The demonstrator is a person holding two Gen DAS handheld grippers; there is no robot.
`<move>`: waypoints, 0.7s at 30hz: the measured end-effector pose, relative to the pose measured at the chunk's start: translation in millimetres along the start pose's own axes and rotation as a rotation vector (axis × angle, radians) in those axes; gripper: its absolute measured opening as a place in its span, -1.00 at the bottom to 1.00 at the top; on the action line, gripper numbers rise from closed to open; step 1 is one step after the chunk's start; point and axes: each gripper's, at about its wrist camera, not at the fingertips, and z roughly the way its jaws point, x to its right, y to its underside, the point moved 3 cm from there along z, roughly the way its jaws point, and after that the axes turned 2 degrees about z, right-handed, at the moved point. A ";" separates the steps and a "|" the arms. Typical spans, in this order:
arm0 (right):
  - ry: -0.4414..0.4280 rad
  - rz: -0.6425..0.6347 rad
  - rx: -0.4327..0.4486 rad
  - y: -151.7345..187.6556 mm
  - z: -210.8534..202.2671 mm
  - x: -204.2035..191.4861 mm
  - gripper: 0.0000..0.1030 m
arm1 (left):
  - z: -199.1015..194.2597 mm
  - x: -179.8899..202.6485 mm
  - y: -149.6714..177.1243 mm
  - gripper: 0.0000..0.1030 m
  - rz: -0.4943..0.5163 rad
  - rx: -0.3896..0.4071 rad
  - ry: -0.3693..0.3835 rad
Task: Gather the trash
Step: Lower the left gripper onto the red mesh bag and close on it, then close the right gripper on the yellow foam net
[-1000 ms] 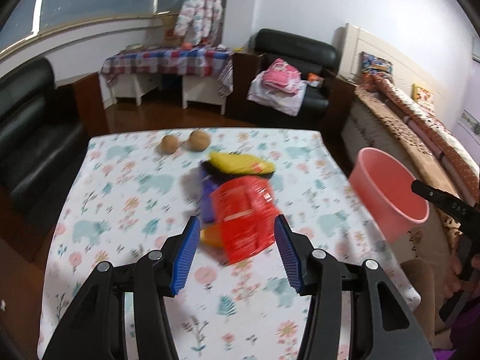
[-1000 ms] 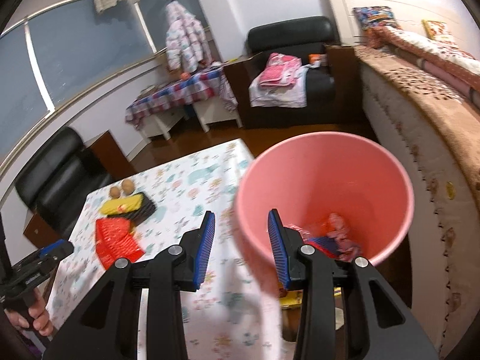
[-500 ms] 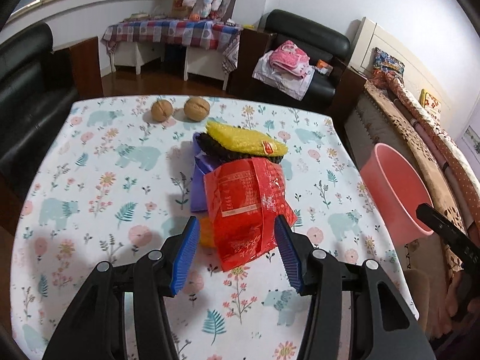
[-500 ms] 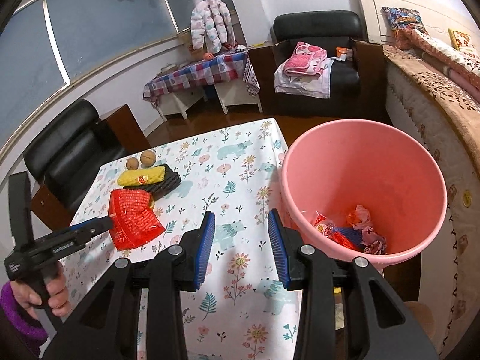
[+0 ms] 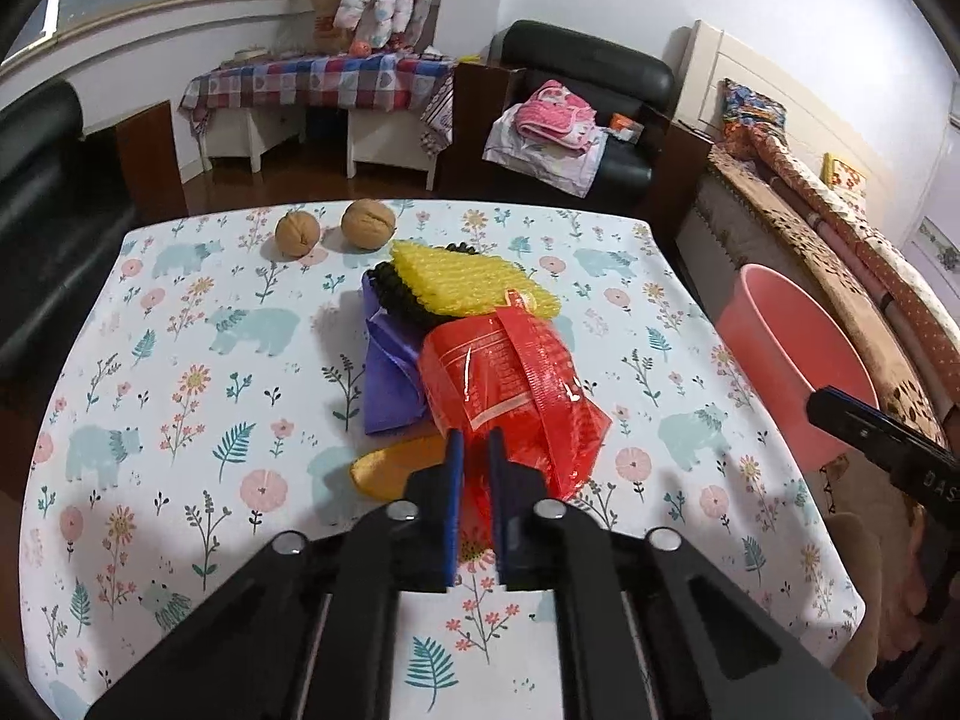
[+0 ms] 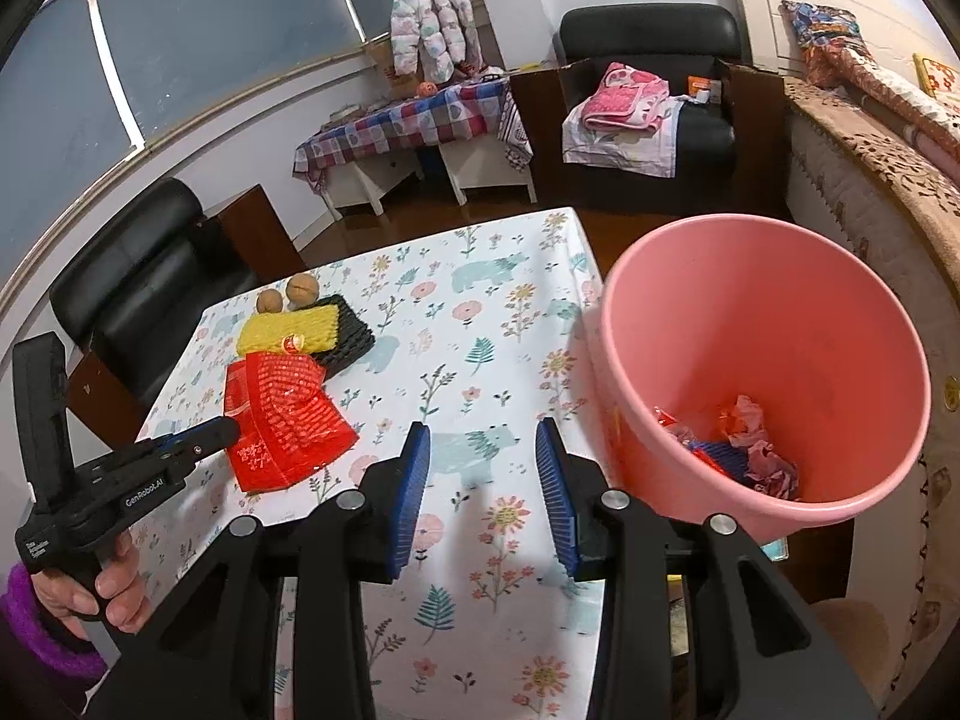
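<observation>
- Left wrist view: the left tongs [image 5: 472, 450] have just been closing and now pinch the near edge of the red wrapper [image 5: 510, 384], a fold of it caught between the blue pads.
- The grip sits on the wrapper's nearest edge, probably because that loose, thin edge is the easiest part to lift off the pile.
- The wrapper lies on the flowered surface [image 5: 180, 372], on top of a purple wrapper [image 5: 390, 384] and an orange scrap [image 5: 396, 468]; a yellow foam net [image 5: 468, 288] over a black one [image 5: 399, 297] lies just behind it.
- Two walnuts [image 5: 333, 228] sit farther back, apart from the litter; they look like food rather than trash, so I judge they are meant to stay.
- Right wrist view: the right tongs [image 6: 483, 498] stand partly spread with nothing between them, hovering over the surface's edge.
- The pink bucket [image 6: 774, 276] stands just off that edge at the right with crumpled wrappers already in its bottom, so a short carry should reach it.
- A hand [image 6: 90, 588] in a purple sleeve holds the left tool's grip.
</observation>
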 end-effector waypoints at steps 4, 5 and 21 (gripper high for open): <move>-0.010 -0.025 -0.012 0.3 4.7 -9.9 -0.27 | -11.6 0.9 -0.4 -0.95 0.004 0.035 0.026; -0.013 -0.031 -0.014 -0.1 5.6 -12.2 -0.27 | -14.9 0.3 -0.6 -0.95 0.001 0.040 0.030; -0.179 -0.171 -0.045 -19.0 39.8 -95.9 -0.27 | -91.6 -68.3 14.7 -0.95 -0.131 0.123 -0.028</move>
